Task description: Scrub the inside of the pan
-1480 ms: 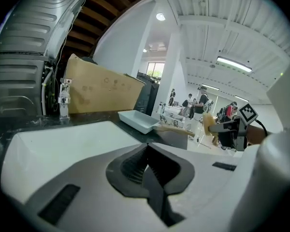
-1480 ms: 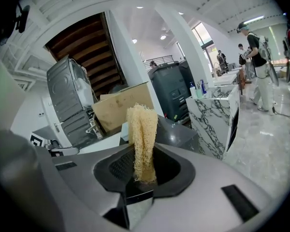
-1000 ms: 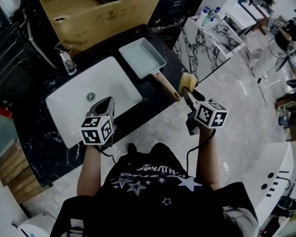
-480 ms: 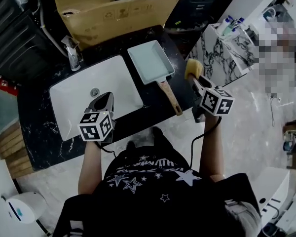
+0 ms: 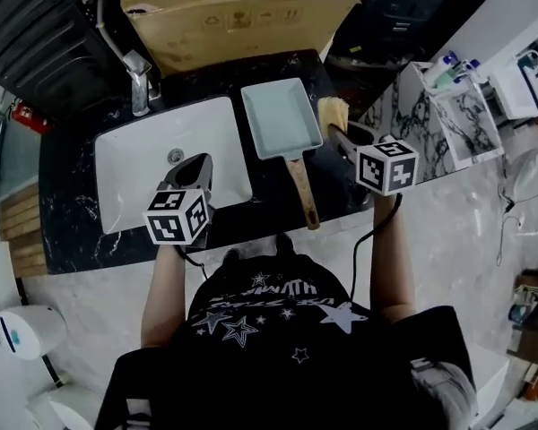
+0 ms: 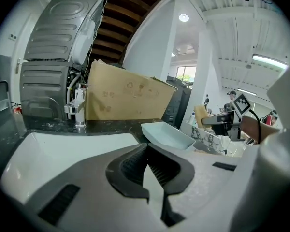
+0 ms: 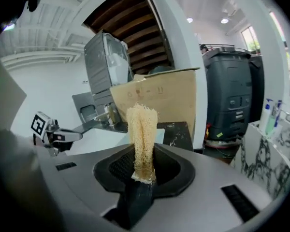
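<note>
Head view: a black marble counter (image 5: 72, 231) with a white sink (image 5: 134, 186) runs in front of a cardboard box (image 5: 233, 16), with pale floor to the right. The pan (image 5: 282, 119) lies on the counter just right of the sink, handle toward the person. The right gripper (image 5: 338, 133) holds a sponge (image 5: 334, 112) just beside the pan's right rim. The left gripper (image 5: 194, 164) hangs over the sink's near right corner.

Left gripper view: its jaws are together with nothing between them. The pan is ahead to the right, beyond open sink.

Right gripper view: its jaws clamp the sponge upright.
</note>
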`<action>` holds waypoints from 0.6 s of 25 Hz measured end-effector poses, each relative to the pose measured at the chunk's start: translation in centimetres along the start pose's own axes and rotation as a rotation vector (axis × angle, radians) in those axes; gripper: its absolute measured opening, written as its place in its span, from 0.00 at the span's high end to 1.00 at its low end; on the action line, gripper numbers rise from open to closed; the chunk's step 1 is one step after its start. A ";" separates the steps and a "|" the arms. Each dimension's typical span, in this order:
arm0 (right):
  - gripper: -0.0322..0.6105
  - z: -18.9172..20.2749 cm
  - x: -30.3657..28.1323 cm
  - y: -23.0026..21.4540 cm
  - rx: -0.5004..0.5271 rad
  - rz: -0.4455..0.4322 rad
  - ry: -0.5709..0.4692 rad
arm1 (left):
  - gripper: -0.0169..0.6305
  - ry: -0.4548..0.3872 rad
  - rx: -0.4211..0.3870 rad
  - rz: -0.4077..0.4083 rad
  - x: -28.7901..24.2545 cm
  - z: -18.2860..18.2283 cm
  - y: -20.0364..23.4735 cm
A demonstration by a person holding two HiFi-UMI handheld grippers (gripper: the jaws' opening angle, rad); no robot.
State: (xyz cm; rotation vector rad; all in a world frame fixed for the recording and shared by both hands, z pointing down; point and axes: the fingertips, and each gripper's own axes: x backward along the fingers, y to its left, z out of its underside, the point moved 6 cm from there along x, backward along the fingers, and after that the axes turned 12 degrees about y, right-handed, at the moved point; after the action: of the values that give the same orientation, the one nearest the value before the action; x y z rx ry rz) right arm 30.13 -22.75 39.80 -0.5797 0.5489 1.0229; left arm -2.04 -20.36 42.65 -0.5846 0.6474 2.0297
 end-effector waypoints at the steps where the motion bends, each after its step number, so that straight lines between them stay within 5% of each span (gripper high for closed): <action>1: 0.81 -0.6 -0.8 0.0 0.045 -0.013 0.021 | 0.96 -0.002 0.003 -0.015 0.0 -0.1 -0.1; 15: 0.81 -6.0 -11.8 2.0 0.610 -0.044 0.283 | 0.96 -0.008 0.080 -0.154 -0.2 -0.6 0.1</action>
State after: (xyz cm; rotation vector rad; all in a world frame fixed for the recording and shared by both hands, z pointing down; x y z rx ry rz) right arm 22.51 -33.29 42.90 -0.1882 1.0453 0.6809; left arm -1.96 -20.94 42.36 -0.5616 0.6557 1.8530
